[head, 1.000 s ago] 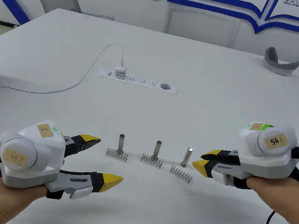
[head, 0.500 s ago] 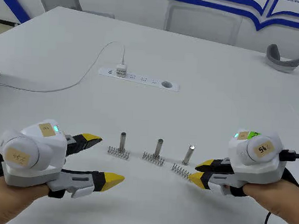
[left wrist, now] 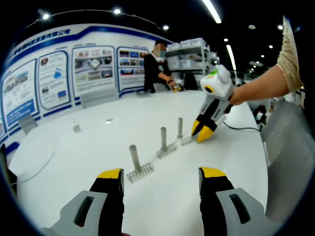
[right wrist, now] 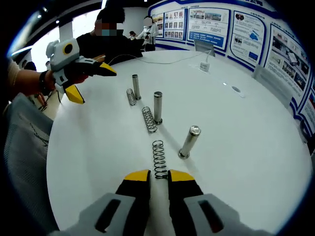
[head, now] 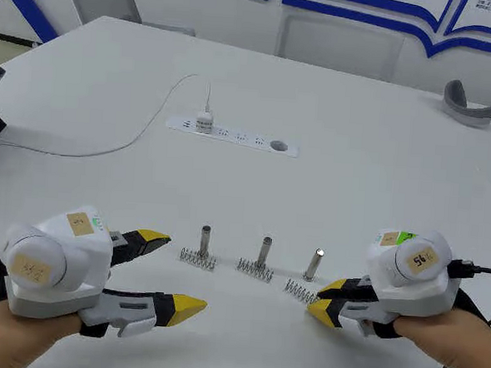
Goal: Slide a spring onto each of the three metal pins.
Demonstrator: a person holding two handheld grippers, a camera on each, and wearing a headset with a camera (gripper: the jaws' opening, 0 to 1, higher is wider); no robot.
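Note:
Three metal pins stand upright in a row on the white table: left pin [head: 205, 236], middle pin [head: 264, 250], right pin [head: 314, 263]. A spring lies flat in front of each: left spring [head: 197, 259], middle spring [head: 255, 270], right spring [head: 301, 291]. My right gripper [head: 325, 300] sits low at the right spring's end. In the right gripper view its jaws stand a narrow gap apart, and the near end of that spring [right wrist: 159, 158] just reaches between the right gripper's [right wrist: 158, 176] tips. My left gripper [head: 173, 271] is wide open and holds nothing, left of the left pin [left wrist: 133, 156].
A white power strip [head: 232, 136] with a plug and a cable lies farther back on the table. At the back right edge rests a grey curved object [head: 468, 93]. People stand beyond the table in both gripper views.
My right gripper has dropped lower and come in to the right spring's end, its jaw gap much the same. The left gripper has stayed put. The head camera has shifted slightly.

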